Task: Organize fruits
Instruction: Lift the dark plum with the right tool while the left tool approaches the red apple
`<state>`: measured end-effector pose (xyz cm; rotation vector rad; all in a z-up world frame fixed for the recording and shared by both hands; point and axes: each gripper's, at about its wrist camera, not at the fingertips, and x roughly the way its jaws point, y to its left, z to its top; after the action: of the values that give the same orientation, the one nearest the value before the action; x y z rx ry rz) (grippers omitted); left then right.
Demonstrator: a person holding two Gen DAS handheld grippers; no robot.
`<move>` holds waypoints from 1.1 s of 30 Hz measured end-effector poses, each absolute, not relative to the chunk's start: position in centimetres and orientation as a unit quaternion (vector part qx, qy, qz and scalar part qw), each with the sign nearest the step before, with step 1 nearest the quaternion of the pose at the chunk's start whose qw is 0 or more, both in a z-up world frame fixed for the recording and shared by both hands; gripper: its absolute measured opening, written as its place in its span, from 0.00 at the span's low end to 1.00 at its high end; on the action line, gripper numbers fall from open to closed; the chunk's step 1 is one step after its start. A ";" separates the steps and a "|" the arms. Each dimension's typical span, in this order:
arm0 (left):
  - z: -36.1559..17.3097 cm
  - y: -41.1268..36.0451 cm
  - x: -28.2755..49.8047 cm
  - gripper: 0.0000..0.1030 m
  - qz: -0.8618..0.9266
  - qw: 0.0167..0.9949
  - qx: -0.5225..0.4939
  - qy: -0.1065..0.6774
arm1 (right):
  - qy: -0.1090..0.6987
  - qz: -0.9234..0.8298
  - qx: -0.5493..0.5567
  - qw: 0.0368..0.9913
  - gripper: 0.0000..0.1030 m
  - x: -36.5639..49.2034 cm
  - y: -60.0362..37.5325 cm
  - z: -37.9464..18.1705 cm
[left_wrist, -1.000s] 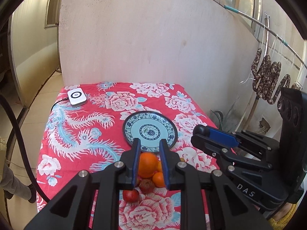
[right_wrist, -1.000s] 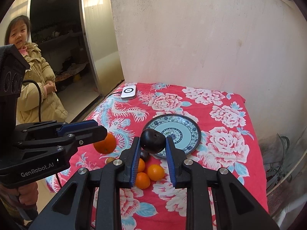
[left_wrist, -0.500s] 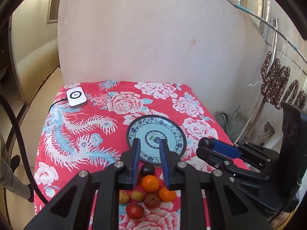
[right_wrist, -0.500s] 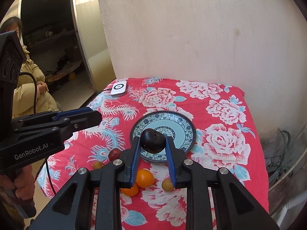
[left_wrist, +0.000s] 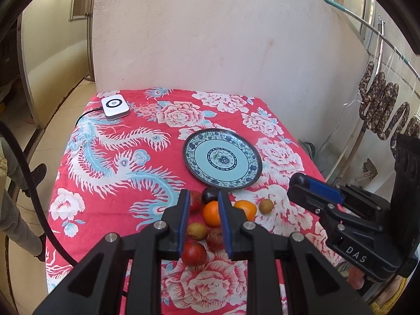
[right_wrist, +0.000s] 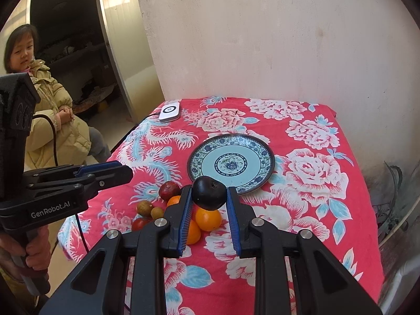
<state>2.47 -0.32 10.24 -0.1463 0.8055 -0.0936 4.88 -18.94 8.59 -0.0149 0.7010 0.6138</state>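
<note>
The right hand-held gripper (right_wrist: 209, 193) clamps a dark, nearly black round fruit (right_wrist: 208, 193) between its blue pads, holding it in the air just in front of the near rim of the blue-patterned plate (right_wrist: 265, 169). The plate lies on the counter, which is covered by a red floral cloth (right_wrist: 315, 157), and carries no fruit. The left hand-held gripper (left_wrist: 202, 211) has its jaws drawn narrow with nothing pressed between them; seen through the gap, an orange (left_wrist: 211, 213) lies on the cloth below. Around that orange the other fruits sit in a loose cluster just short of the plate: a second orange (left_wrist: 245, 208) beside it to the right, a small brown fruit (left_wrist: 266, 206) further right, a dark fruit (left_wrist: 210, 194) close to the plate's rim, a red fruit (left_wrist: 195, 200) partly behind the left finger, a small yellowish fruit (left_wrist: 197, 231), a wrinkled reddish fruit (left_wrist: 214, 239) and a shiny red fruit (left_wrist: 194, 254) nearest the camera. A white square device (left_wrist: 115, 107) with a cable rests at the far left corner of the cloth, well apart from the fruit. In the right wrist view a hand (right_wrist: 36, 252) grips the handle of the left hand-held gripper, and a person in a beige padded coat (right_wrist: 52, 126) stands beside the counter
</note>
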 end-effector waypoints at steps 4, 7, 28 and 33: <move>10.2 -0.6 2.4 0.22 -0.045 0.915 -0.066 0.394 | 0.335 0.291 -0.007 0.896 0.26 4.8 -19.2 8.9; 9.9 -0.7 2.4 0.30 -0.046 0.913 -0.062 0.401 | 0.338 0.288 -0.004 0.896 0.26 4.8 -19.4 8.8; 3.9 -0.7 2.3 0.34 -0.025 0.871 -0.079 0.484 | 0.351 0.281 -0.003 0.893 0.26 5.3 -19.7 8.2; 3.4 -0.9 2.1 0.34 -0.020 0.870 -0.071 0.487 | 0.350 0.280 -0.001 0.894 0.26 5.2 -19.7 8.2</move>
<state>2.12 -0.87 3.43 -0.1487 1.0189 -0.0424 5.20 -19.71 8.25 -0.0016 0.7252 0.5808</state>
